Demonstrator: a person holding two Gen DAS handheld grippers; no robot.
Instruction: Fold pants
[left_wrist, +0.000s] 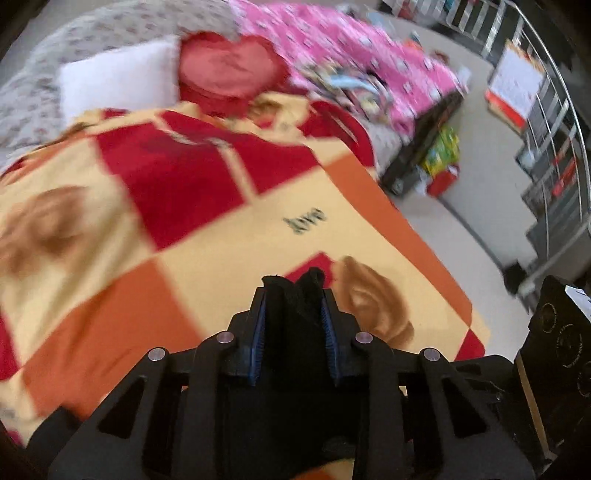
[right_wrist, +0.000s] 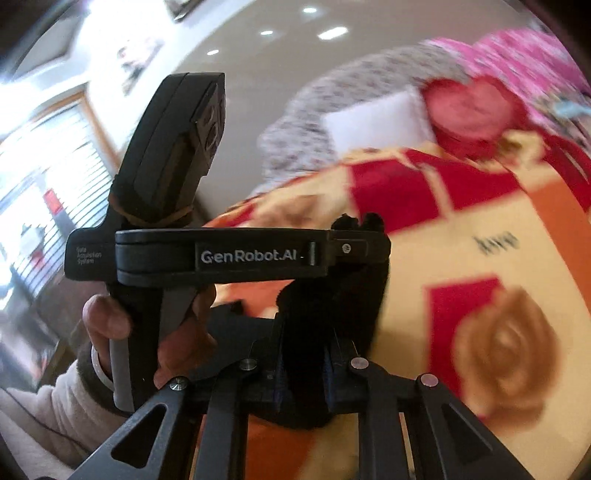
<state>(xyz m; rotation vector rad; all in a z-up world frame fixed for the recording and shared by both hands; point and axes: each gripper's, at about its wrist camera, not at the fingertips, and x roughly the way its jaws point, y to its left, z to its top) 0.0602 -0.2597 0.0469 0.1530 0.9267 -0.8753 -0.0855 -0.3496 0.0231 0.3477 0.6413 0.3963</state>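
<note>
Through the left wrist camera I see my left gripper (left_wrist: 293, 291) with its blue-padded jaws drawn narrow and clamped on a bunch of black fabric, the pants (left_wrist: 291, 321), which fills the gap between the pads and pokes out past the fingertips. Below it spreads a fleece blanket in red, orange and cream squares with brown rose prints (left_wrist: 221, 221); a red heart-shaped cushion (left_wrist: 229, 74), a white pillow (left_wrist: 114, 81) and a pink patterned cover (left_wrist: 351, 48) lie at the far end, all blurred. Through the right wrist camera my right gripper (right_wrist: 303, 354) is likewise pinched narrow on the same black pants (right_wrist: 325, 310), the cloth rising out of its jaws. Just ahead, the left gripper (right_wrist: 356, 223) crosses the view sideways, more black cloth showing at its tip, with the person's left hand (right_wrist: 147, 328) wrapped around its handle and a pale fleecy sleeve (right_wrist: 55, 406) below.
</note>
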